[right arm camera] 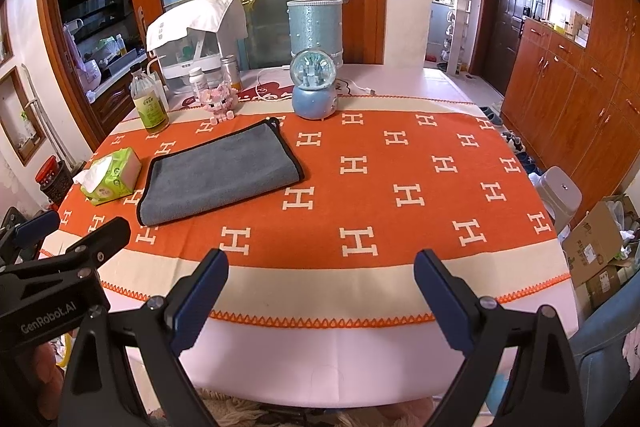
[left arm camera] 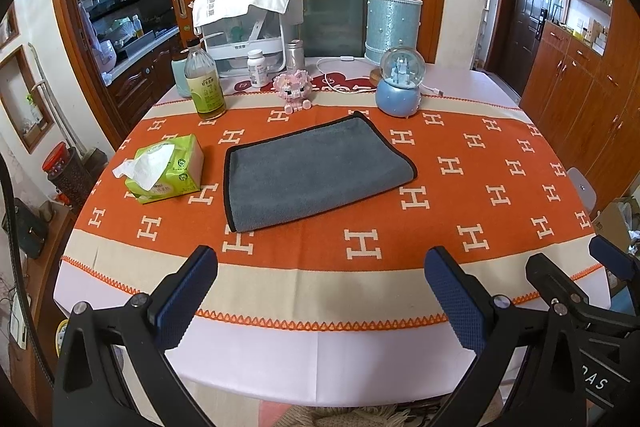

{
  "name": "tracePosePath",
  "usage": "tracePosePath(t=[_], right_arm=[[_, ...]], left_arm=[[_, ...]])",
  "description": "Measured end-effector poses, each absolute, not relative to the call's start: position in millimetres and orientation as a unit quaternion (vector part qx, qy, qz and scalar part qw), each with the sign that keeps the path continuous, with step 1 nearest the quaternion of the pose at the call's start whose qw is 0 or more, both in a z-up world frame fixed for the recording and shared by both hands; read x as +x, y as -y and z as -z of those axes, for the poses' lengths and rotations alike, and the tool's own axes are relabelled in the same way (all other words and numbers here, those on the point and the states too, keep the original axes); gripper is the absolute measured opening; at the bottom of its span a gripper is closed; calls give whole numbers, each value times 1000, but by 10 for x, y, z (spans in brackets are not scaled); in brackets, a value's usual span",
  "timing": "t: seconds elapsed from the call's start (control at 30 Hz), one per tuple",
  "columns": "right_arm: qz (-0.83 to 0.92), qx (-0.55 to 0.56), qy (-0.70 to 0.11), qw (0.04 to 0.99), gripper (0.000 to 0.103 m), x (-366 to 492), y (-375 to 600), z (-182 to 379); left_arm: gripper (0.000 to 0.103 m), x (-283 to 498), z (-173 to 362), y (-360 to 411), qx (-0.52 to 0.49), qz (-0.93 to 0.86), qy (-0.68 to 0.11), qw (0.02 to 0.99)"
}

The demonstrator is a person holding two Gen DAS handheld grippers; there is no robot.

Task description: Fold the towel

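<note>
Towel [left arm camera: 316,171], grey with dark piping and apparently folded already, lies flat on our orange tablecloth [left arm camera: 460,195], just beside the tissue pack [left arm camera: 168,169]. We hold our left gripper [left arm camera: 320,291] and right gripper [right arm camera: 320,291] wide apart, empty, above the table's near edge.

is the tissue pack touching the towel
Apart. The left wrist view shows a strip of orange cloth between the tissue pack and the towel.
</note>
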State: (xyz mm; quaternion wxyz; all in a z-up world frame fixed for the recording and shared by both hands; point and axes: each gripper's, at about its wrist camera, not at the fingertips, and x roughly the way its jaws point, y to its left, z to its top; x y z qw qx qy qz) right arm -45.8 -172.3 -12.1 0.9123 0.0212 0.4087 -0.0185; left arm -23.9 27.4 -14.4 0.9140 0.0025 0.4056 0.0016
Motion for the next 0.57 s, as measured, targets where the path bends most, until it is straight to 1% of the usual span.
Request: tracePosePath(t=[0.57], right_arm=[[14,25,-414,910,95,-395,1702,191]], left_arm=[[102,-216,260,-323,4,1,-412,911]])
